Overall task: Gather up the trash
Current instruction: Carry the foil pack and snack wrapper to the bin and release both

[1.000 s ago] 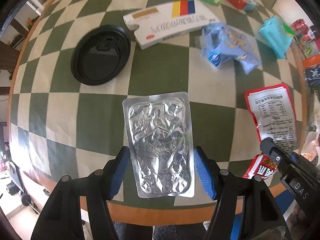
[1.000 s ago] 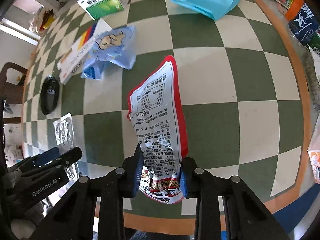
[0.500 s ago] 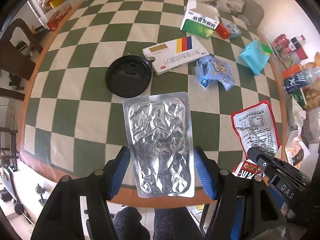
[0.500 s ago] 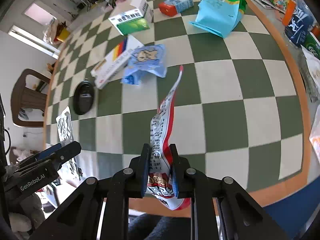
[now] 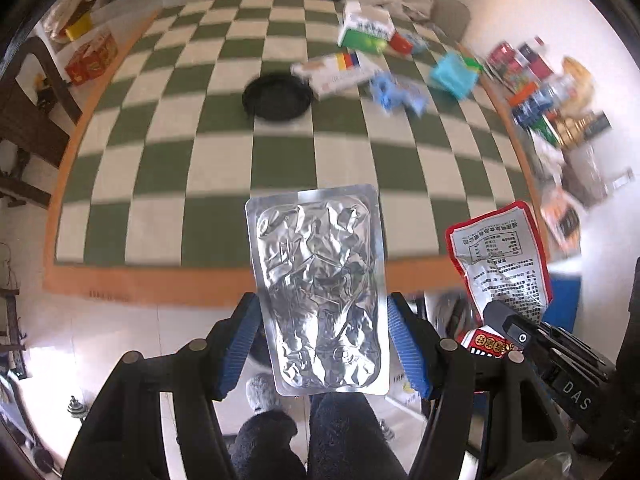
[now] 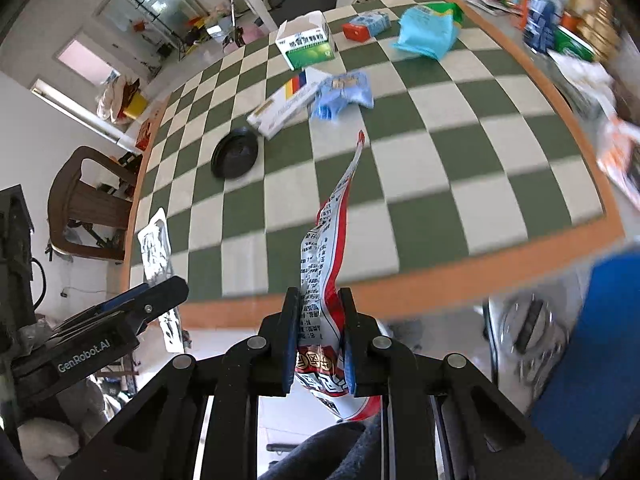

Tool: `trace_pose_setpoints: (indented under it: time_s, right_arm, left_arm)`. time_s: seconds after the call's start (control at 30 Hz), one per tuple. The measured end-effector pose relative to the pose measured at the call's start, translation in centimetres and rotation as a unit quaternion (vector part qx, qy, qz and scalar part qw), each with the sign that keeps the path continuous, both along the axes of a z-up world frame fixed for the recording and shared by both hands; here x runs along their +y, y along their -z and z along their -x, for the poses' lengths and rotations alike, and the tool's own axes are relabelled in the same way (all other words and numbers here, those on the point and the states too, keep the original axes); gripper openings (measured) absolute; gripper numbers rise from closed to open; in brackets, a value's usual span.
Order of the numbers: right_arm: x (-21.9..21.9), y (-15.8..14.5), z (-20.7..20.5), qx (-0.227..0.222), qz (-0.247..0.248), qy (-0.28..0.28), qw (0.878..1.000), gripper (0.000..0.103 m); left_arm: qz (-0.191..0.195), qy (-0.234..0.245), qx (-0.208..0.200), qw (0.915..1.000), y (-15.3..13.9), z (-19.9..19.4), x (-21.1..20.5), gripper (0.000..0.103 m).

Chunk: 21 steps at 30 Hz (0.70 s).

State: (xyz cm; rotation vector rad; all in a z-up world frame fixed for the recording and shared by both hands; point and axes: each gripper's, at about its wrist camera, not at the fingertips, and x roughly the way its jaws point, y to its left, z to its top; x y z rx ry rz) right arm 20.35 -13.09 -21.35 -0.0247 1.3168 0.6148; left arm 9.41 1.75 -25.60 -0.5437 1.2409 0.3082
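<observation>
My left tool (image 5: 322, 344) is clamped on the foil pack (image 5: 318, 292), blue pads pressed against its two long edges, the crinkled silver face flat toward the camera. It hangs clear of the table (image 5: 224, 280), out past the near orange border, with tiled floor below it. My dark trouser legs (image 5: 340, 436) show underneath.

My right tool (image 6: 319, 340) is closed tight on the red wrapper (image 6: 320, 280), pinching it near its bottom end so the printed side twists up and away, its red tip pointing over the checked cloth. From the left camera that same wrapper (image 5: 500, 256) shows on the right, print side out, in the right tool's grip (image 5: 516, 332).

In the right camera, the left tool (image 6: 156, 292) sits at the near left with the foil pack (image 6: 154, 244) seen edge-on above it.

On the table, far side: a black lid (image 6: 236, 154) left of centre, a long white box (image 6: 288, 102) just right of it, a crumpled blue wrapper (image 6: 344, 92) touching that box's right end. Farther back stands a green box (image 6: 310, 46), then a small red-and-blue carton (image 6: 366, 26), and a turquoise bag (image 6: 428, 32) to the right. Bottles and packets crowd the right edge, too blurred to name. A brown chair (image 6: 88, 208) stands left of the table.
</observation>
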Motion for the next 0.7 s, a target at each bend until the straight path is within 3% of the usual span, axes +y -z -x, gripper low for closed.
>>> trace_pose_setpoints:
  time_s: [0.17, 0.33, 0.53, 0.7]
  right_arm:
    - [-2.5, 3.7, 6.0, 0.036, 0.018, 0.029, 0.999, 0.019]
    - [-4.2, 10.4, 9.3, 0.088, 0.042, 0.041, 0.994, 0.019]
    - [-5.1, 22.6, 10.8, 0.150, 0.052, 0.055, 0.986, 0.019]
    - [-4.5, 33.9, 10.0, 0.189, 0.048, 0.064, 0.979, 0.019]
  left_arm:
    - [0.037, 0.012, 0.040, 0.9984, 4.1, 3.9, -1.4, 0.062]
    - [0.084, 0.001, 0.094, 0.9920, 11.8, 6.1, -1.4, 0.062]
    - [0.136, -0.021, 0.139, 0.9807, 24.7, 6.0, -0.3, 0.062]
    - [0.181, -0.011, 0.173, 0.9682, 34.7, 5.3, -0.2, 0.063]
